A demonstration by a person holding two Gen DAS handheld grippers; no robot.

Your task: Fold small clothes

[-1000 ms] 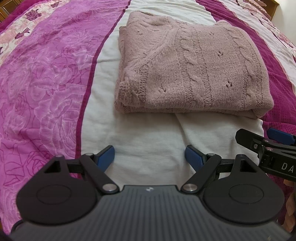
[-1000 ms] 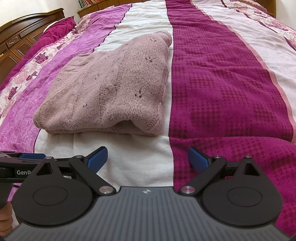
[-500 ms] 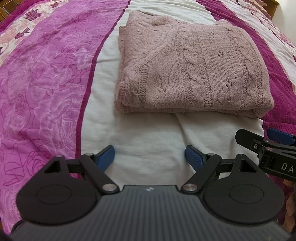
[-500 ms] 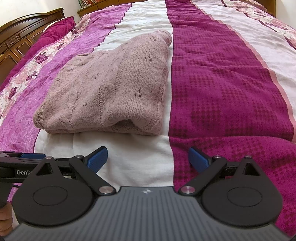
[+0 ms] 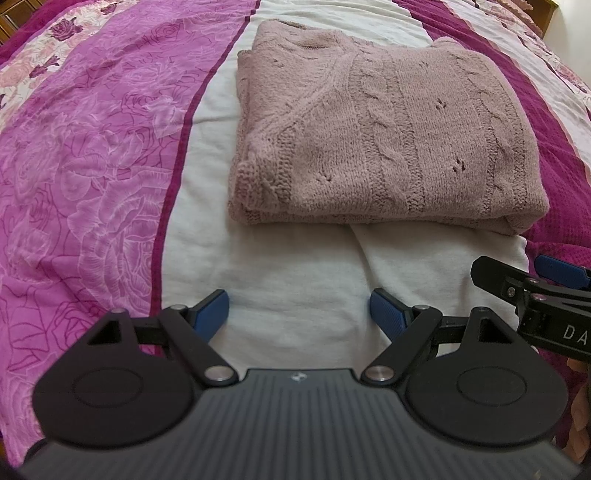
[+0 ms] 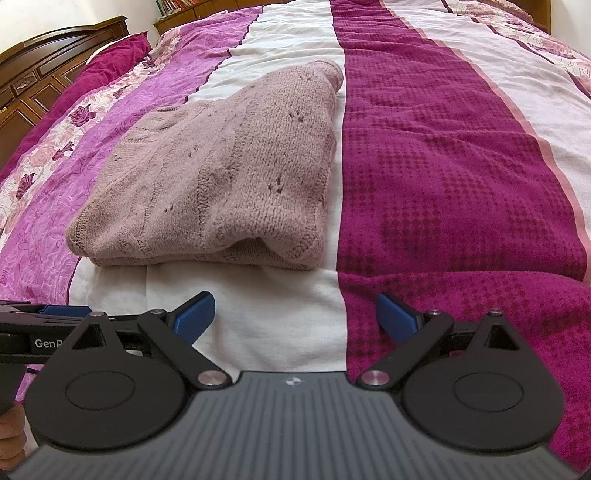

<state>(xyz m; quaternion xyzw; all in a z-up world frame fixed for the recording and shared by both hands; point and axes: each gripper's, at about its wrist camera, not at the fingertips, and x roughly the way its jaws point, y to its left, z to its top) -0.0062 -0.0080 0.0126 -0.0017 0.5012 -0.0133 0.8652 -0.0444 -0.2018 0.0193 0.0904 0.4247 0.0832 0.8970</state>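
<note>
A home bedroom — quilted bedspread (image 6: 443, 166), carved wooden headboard (image 6: 44, 70).

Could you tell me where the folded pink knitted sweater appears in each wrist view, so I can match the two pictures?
Left wrist: the sweater lies upper centre to right, ahead of the open left gripper.
Right wrist: the sweater lies left of centre, beyond the open right gripper.
Shared landmark: the white stripe of the bedspread beneath it.

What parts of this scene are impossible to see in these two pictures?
- Underside and inner layers of the folded pink sweater: covered by its top layer, both views.
- Hand holding the left gripper: cut off at the right wrist view's edge.
- Books above the headboard: too small to read.
</note>
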